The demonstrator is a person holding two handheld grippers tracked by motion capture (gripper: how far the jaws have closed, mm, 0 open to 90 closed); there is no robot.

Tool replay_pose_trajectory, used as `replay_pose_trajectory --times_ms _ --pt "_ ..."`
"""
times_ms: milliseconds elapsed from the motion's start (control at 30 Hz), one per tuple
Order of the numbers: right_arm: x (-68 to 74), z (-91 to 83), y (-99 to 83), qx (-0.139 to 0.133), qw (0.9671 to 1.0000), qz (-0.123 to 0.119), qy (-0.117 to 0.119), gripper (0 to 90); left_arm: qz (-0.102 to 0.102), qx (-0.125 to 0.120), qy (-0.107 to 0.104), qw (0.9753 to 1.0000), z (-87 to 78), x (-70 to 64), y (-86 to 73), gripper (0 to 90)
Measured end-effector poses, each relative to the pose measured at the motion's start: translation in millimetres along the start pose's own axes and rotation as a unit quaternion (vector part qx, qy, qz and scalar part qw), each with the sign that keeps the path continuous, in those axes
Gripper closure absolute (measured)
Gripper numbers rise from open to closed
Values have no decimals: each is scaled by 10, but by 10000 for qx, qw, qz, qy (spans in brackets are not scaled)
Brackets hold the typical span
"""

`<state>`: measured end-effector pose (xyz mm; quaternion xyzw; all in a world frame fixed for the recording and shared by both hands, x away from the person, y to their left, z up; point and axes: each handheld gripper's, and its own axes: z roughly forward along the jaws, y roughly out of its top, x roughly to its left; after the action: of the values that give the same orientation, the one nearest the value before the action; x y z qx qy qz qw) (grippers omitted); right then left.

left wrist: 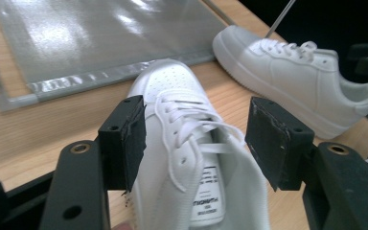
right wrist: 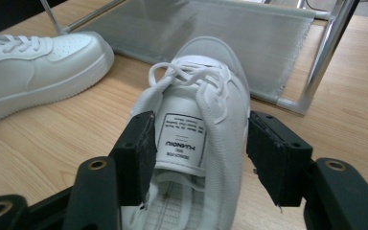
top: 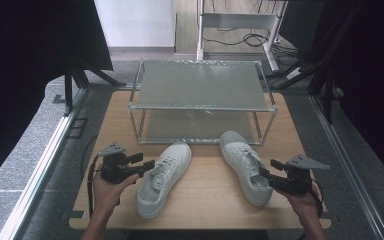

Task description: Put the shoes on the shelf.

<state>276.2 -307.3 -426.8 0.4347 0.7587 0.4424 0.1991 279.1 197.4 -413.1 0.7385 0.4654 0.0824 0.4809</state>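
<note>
Lying side by side on the wooden table [top: 205,200], toes toward the rack: the left shoe [top: 162,177] and the right shoe [top: 245,167], both white lace-ups, heels angled outward toward each hand — likely so as to be reachable from the collar. Straddling the left shoe's collar and tongue with jaws spread wide, one pad on either side of the laces in the left gripper view, not yet pinching: the left gripper [left wrist: 199,143]. Mirroring that over the right shoe's opening, jaws likewise wide and standing clear of the leather on both flanks: the right gripper [right wrist: 199,158]. Judging by this, lining up for a grasp at the collar on each shoe, probably for lifting onto a shelf. Standing just behind the toes: a two-tier metal rack [top: 200,107], its mesh shelves bare, the lower shelf nearly touching the toe caps. Resting near the table's front edge: both hands, one behind each gripper. Surrounding the table — grey floor, metal rails at either side, dark curtains left and right, and a white frame with loose cables further back.
</note>
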Motion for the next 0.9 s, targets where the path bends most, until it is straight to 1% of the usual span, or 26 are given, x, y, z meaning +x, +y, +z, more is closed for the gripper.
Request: replay_pose_trajectory --times_ms 33,200,233,300,333,367,400,433,500,533,600,667,800,833,900 --pt "-9 2 4 17 10000 -6 0 427 61 24 25 10000 -3 -2 14 390" --pt "-19 48 18 126 9999 2 6 415 238 203 98 9995 35 -3 29 390" --pt "-17 54 23 114 9999 -13 1 415 285 298 139 9991 63 -8 16 391" --pt "-24 70 52 132 9999 -34 27 413 393 472 196 9979 127 -18 -6 396" --pt "-31 81 68 138 9999 -14 24 411 467 591 204 9969 176 -30 -19 411" --pt "-43 101 90 158 9999 12 27 409 519 654 227 9963 203 -34 -23 414" --pt "-52 116 103 180 9998 26 32 409 542 697 272 9957 226 -38 -26 418" --pt "-56 132 116 202 9998 42 37 409 578 789 330 9947 269 -38 -25 419" --pt "-53 176 150 285 9996 16 61 413 615 872 397 9935 302 -38 -25 421" --pt "-50 190 158 307 9995 -14 58 414 654 939 476 9923 319 -40 -24 421" --pt "-37 228 173 379 9993 -51 1 422 675 1018 574 9909 340 -41 -29 436" --pt "-27 268 174 480 9987 -172 -77 433 707 1080 656 9895 355 -42 -36 443" --pt "-43 379 174 733 9967 -356 -57 456 723 1312 692 9863 421 -25 -45 443" --pt "-52 413 177 804 9959 -411 -110 466 710 1350 695 9858 440 -12 -45 441" --pt "-74 476 185 925 9943 -477 -220 484 660 1374 662 9861 460 -1 -37 441"
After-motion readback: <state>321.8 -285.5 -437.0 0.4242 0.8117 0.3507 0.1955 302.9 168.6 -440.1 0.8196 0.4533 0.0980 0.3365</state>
